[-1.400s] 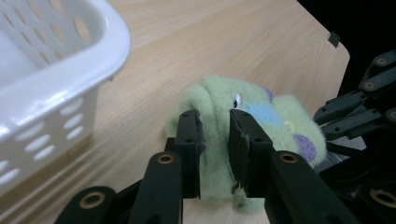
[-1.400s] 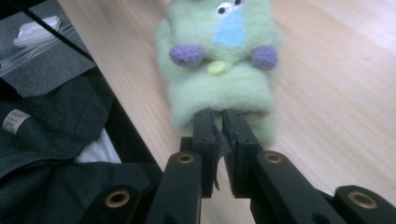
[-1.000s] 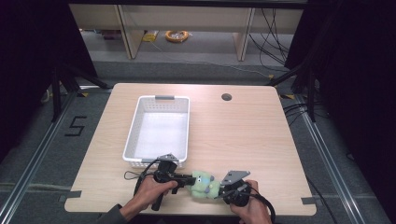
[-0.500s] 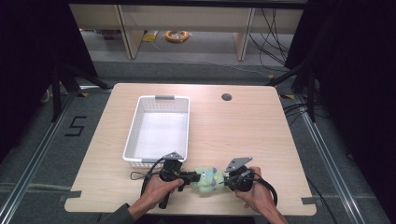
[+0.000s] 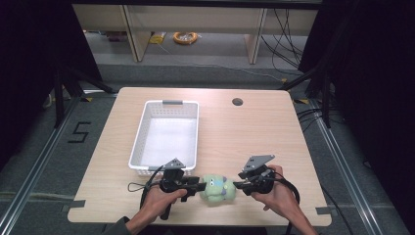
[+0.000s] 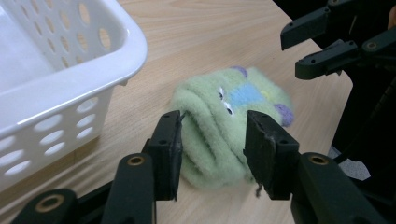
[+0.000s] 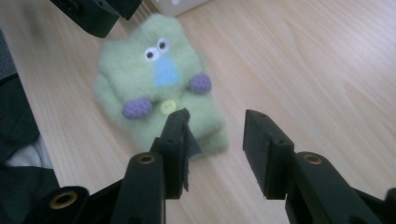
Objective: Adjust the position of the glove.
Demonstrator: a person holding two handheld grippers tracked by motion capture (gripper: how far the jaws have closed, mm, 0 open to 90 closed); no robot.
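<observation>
Around the green plush (image 6: 224,126), left gripper (image 6: 212,140) wide — right gripper (image 7: 212,140) apart, empty.

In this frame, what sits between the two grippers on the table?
A green plush toy lies between the left gripper and right gripper, clearest in the high view.
</observation>
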